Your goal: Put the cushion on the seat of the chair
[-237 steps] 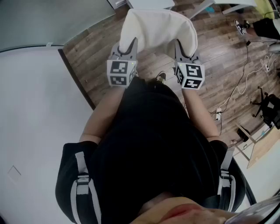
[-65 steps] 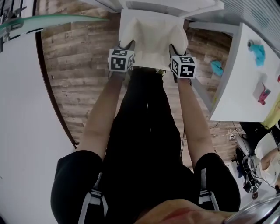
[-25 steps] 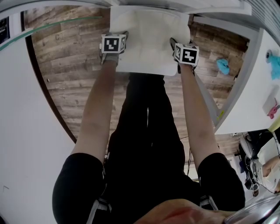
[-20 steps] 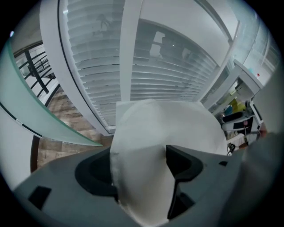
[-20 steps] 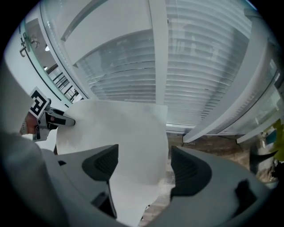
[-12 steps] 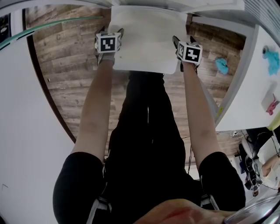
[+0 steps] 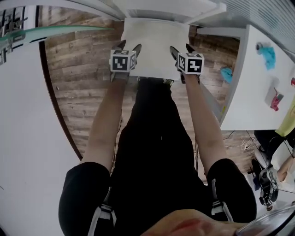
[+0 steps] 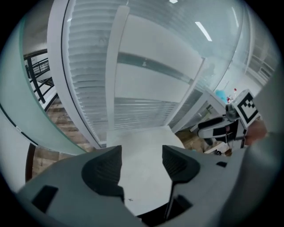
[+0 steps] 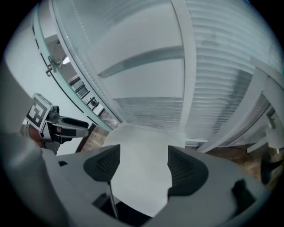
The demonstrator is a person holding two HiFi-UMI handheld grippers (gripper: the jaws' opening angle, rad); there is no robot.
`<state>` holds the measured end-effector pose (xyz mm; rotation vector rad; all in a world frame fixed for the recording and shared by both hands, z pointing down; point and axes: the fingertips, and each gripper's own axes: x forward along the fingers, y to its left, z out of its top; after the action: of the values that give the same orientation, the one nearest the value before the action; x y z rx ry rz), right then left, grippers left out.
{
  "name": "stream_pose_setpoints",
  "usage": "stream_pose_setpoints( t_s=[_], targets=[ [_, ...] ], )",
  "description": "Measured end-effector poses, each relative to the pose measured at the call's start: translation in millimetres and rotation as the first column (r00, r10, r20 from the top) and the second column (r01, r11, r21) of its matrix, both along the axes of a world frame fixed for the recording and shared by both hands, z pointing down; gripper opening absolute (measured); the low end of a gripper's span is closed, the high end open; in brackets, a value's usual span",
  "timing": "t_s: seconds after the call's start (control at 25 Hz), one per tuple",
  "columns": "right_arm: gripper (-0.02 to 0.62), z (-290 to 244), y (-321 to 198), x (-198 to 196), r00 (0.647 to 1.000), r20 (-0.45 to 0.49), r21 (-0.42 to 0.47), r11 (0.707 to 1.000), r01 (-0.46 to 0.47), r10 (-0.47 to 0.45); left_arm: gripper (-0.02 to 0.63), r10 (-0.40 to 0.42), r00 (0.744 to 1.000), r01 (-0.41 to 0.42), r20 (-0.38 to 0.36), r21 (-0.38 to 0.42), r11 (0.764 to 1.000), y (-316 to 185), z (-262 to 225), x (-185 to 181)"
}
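The cream cushion [image 7: 154,46] lies flat on the seat of the white chair [image 7: 159,6], in front of the person's legs. My left gripper [image 7: 129,46] hangs above the cushion's near left part. Its jaws stand apart with nothing between them, and they have just been closing a little. My right gripper [image 7: 180,47] hangs above the near right part, open and empty, its jaws having just been opening. Below the left gripper [image 8: 141,162] the cushion [image 8: 144,139] shows between the jaws in the left gripper view. The right gripper [image 9: 144,166] looks down on the cushion [image 9: 142,144] the same way.
A white table [image 7: 251,87] at the right carries a blue thing [image 7: 267,50] and a pink thing [image 7: 275,99]. Another blue thing [image 7: 226,73] lies lower beside it. A large white surface [image 7: 23,120] fills the left. Wooden floor [image 7: 78,69] surrounds the chair.
Both grippers held the cushion's sides a second ago. They have let go and drawn up and back towards the person. The cushion stays flat on the seat.
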<state>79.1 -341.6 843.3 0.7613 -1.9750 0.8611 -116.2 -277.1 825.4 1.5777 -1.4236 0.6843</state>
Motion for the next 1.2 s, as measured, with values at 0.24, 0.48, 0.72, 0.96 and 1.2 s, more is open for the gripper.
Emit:
stream_pose_setpoints(
  t_s=[0.24, 0.48, 0.72, 0.96, 1.2],
  targets=[
    [0.151, -100, 16, -12, 0.995, 0.057, 0.109, 0.991, 0.078, -0.085, 0.153, 0.058, 0.998, -0.057, -0.005, 0.106, 0.993, 11, -98, 35],
    [0.024, -185, 32, -16, 0.987, 0.105, 0.169, 0.980, 0.103, -0.122, 0.027, 0.049, 0.999, -0.047, -0.005, 0.165, 0.985, 15, -180, 59],
    [0.015, -266, 38, -29, 0.962, 0.175, 0.261, 0.952, 0.161, -0.210, 0.011, 0.072, 0.997, -0.064, -0.020, 0.276, 0.959, 5, -266, 79],
    [0.015, -388, 43, -36, 0.907, 0.238, 0.471, 0.858, 0.206, -0.348, 0.011, 0.127, 0.992, -0.120, 0.016, 0.466, 0.877, -7, -381, 92],
    [0.015, -499, 59, -42, 0.837, 0.352, 0.596, 0.790, 0.146, -0.420, 0.011, 0.154, 0.987, -0.150, 0.048, 0.622, 0.768, 3, -486, 100]
  ],
)
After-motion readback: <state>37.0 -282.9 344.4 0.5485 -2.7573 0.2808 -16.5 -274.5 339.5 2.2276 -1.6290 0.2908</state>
